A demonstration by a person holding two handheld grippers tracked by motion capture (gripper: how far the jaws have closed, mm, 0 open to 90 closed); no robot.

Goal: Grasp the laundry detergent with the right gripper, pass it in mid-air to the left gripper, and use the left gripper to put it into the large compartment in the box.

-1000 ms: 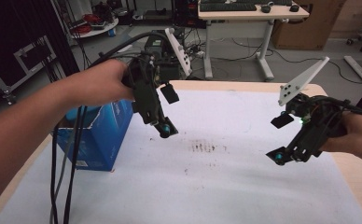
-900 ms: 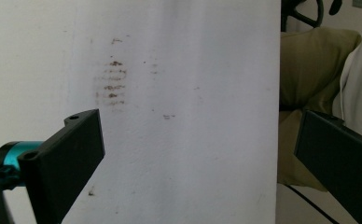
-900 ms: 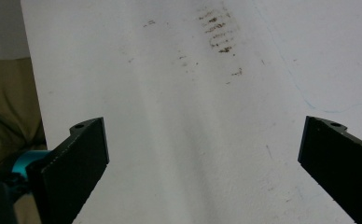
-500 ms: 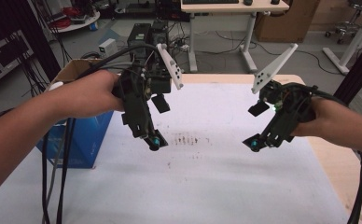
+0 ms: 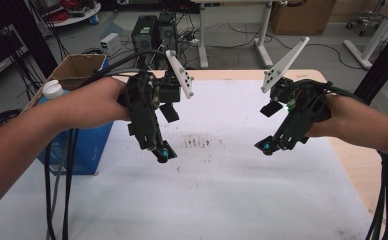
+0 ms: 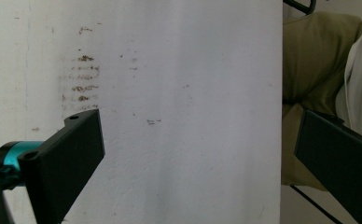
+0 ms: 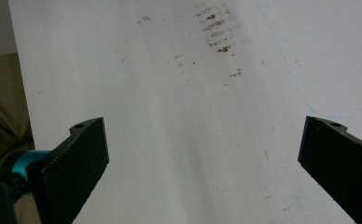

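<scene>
Two hand-held grippers hover over a white table sheet [image 5: 232, 200]. My left gripper [image 5: 162, 152] hangs left of a brown smudge [image 5: 199, 142], pointing down and right, held by a hand from the left. My right gripper [image 5: 267, 146] hangs right of the smudge, angled down and left. In the left gripper view the left gripper [image 6: 195, 126] is open, with bare sheet and the smudge [image 6: 83, 79] between its black jaws. In the right gripper view the right gripper [image 7: 205, 126] is open too, nothing between its jaws, and the smudge [image 7: 216, 32] lies ahead.
A blue box [image 5: 89, 145] stands at the table's left edge, with a white bottle cap [image 5: 52, 89] and an open cardboard box [image 5: 77, 67] behind it. Black cables [image 5: 57, 190] trail down at the left. Olive fabric [image 6: 319, 70] lies past the sheet's near edge.
The whole scene has shifted in the high view. My right gripper has come inward toward the smudge, and my left gripper has dropped a little lower. Both stay open.
</scene>
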